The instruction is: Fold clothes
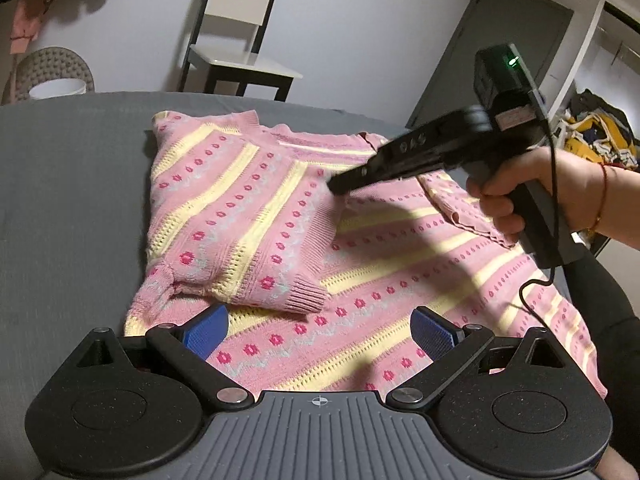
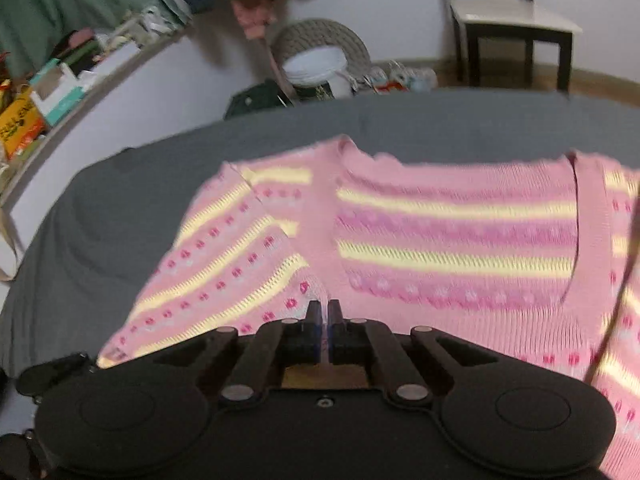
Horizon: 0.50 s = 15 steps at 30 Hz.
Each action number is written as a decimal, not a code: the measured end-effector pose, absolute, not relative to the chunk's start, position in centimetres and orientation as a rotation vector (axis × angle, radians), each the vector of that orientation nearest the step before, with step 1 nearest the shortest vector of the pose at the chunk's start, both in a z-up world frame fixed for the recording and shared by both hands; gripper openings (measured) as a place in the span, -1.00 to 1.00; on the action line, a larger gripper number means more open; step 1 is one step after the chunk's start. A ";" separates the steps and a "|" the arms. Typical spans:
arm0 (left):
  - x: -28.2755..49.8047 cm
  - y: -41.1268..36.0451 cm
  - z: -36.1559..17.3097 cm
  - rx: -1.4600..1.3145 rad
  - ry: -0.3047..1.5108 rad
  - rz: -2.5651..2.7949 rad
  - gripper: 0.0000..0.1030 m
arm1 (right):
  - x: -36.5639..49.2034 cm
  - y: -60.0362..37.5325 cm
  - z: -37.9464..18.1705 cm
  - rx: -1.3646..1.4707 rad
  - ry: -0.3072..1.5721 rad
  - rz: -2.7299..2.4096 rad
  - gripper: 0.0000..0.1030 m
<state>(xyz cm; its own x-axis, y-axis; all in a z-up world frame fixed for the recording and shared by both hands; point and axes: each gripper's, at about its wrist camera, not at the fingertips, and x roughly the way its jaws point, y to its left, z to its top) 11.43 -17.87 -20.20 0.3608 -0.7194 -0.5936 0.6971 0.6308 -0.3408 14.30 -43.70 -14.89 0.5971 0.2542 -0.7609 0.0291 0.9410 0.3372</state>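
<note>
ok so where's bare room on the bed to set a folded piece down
Bare grey bed lies left of the pink sweater and in a strip beyond its collar. The right side is crowded by the right gripper and hand.

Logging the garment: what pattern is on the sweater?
Pink knit sweater with pale yellow stripes and rows of small magenta flower dots; clearest in the left wrist view.

Bare grey bed [image 1: 72, 200] left of sweater [image 1: 248, 216]; chair [image 1: 240, 40] beyond
</note>
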 end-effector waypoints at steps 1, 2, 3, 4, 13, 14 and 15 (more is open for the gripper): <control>11.5 -17.6 -20.1 -0.026 0.775 -0.903 0.90 | 14.2 -43.8 -15.1 0.346 0.927 0.131 -0.88; 11.6 -17.3 -20.1 -0.021 0.768 -0.889 0.90 | 14.0 -44.0 -15.3 0.359 0.927 0.128 -0.82; 11.7 -16.9 -20.0 -0.022 0.762 -0.862 0.90 | 13.9 -44.1 -15.4 0.373 0.927 0.126 -0.74; 12.0 -16.4 -20.0 -0.031 0.763 -0.835 0.90 | 13.7 -44.2 -15.4 0.378 0.922 0.119 -0.70; 12.5 -14.3 -20.0 -0.102 0.780 -0.748 0.90 | 10.9 -43.8 -13.2 0.333 0.851 0.124 -0.50; 12.5 -14.2 -20.0 -0.105 0.783 -0.746 0.90 | 10.5 -43.9 -12.9 0.340 0.845 0.125 -0.46; 12.5 -14.2 -20.0 -0.109 0.786 -0.743 0.90 | 10.1 -43.9 -12.7 0.348 0.840 0.125 -0.42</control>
